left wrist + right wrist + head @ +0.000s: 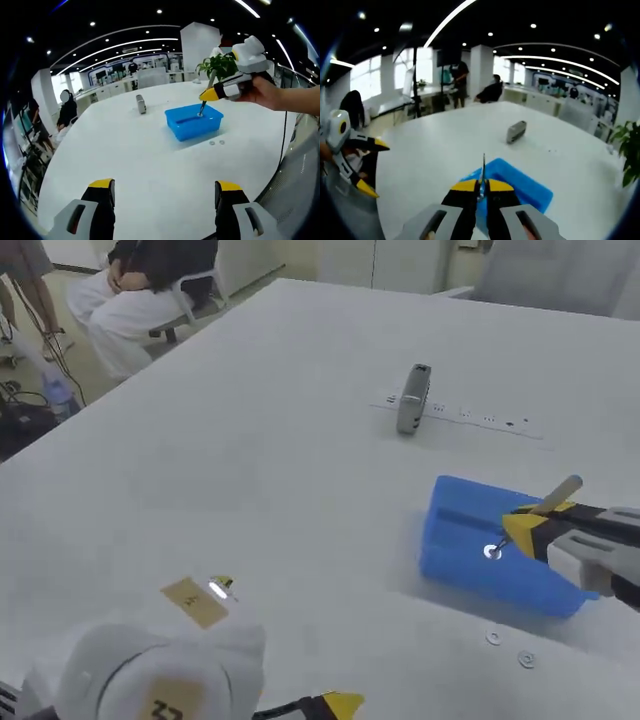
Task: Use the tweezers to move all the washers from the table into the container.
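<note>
Because the washer [492, 552] must drop inside, the right gripper [522, 528], clamped on the tweezers [483, 170], holds their tips, pinched on it, over the blue container [470, 578] at right. Two more washers [494, 638] wait on the table [300, 440] at lower right, while the left gripper [162, 187] gapes empty.

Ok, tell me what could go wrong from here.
1. The right tongs pinch the thin tweezers; these may twist and flick the washer past the container rim.
2. Two loose washers lie flat near the container's wall; picking them up could nudge it or skid them away.
</note>
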Tool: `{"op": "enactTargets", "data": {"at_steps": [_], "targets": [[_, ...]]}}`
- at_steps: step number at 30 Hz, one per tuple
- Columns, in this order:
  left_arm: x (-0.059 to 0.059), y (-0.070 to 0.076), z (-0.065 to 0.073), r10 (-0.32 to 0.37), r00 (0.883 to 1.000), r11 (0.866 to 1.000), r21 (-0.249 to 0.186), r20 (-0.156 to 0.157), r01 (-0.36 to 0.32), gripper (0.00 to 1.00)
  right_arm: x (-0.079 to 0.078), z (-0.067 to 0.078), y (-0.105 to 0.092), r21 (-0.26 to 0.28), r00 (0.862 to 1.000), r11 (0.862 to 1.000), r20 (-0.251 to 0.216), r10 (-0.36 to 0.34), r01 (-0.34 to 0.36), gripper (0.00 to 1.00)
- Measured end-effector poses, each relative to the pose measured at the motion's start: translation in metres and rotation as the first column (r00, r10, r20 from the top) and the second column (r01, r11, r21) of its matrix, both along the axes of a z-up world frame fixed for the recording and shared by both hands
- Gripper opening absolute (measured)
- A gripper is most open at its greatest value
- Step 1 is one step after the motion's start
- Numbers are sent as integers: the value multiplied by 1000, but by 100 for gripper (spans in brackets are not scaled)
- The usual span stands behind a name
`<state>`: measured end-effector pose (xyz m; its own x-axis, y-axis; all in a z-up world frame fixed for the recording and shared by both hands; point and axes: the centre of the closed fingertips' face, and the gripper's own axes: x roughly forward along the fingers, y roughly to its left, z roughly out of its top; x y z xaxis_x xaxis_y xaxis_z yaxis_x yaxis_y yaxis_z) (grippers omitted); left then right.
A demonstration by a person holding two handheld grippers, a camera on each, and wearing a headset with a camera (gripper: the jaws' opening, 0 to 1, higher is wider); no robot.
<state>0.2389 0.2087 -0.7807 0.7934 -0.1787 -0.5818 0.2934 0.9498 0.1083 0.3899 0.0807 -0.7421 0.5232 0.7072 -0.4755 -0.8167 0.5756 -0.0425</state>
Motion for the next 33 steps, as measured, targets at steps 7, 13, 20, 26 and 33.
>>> {"op": "enactTargets", "data": {"at_steps": [7, 13, 20, 26, 33], "targets": [[1, 0, 3, 3, 1000, 1000, -10, 13, -3, 84, 26, -24, 2, -33, 999, 999, -15, -37, 36, 2], [1, -1, 2, 0, 1000, 1000, -6, 13, 0, 84, 32, -47, -1, -77, 997, 996, -51, -59, 55, 2], [1, -1, 2, -7, 1000, 1000, 3, 12, 6, 84, 34, -70, -3, -99, 992, 993, -103, -76, 66, 2], [1, -1, 2, -8, 1000, 1000, 8, 11, 8, 83, 34, -74, -4, -115, 992, 991, -101, -79, 67, 2], [1, 0, 2, -6, 1000, 1000, 15, 11, 6, 83, 35, -75, -4, -118, 990, 991, -119, -78, 64, 3]]}}
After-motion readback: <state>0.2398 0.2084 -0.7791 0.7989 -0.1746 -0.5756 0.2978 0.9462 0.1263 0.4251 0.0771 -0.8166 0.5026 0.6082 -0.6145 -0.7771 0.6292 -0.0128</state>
